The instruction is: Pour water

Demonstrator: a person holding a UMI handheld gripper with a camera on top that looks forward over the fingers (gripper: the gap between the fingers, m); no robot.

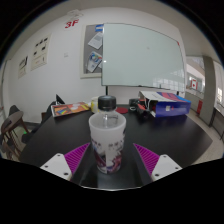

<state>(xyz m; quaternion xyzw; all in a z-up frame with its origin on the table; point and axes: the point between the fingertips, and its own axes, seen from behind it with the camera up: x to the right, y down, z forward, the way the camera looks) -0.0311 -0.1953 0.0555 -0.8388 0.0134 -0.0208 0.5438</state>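
A clear plastic bottle (107,135) with a black cap (106,102) and a white, pink and red label stands upright on the dark table (60,135). My gripper (111,160) is open. The bottle stands between the two fingers, with a gap showing at either side. The purple pads (76,155) flank the lower part of the bottle, and its base is hidden low between them.
A flat colourful box (72,108) lies on the table beyond the bottle to the left. A blue and white box (166,102) sits beyond to the right. A whiteboard (140,55) hangs on the far wall. A chair (12,125) stands at the table's left side.
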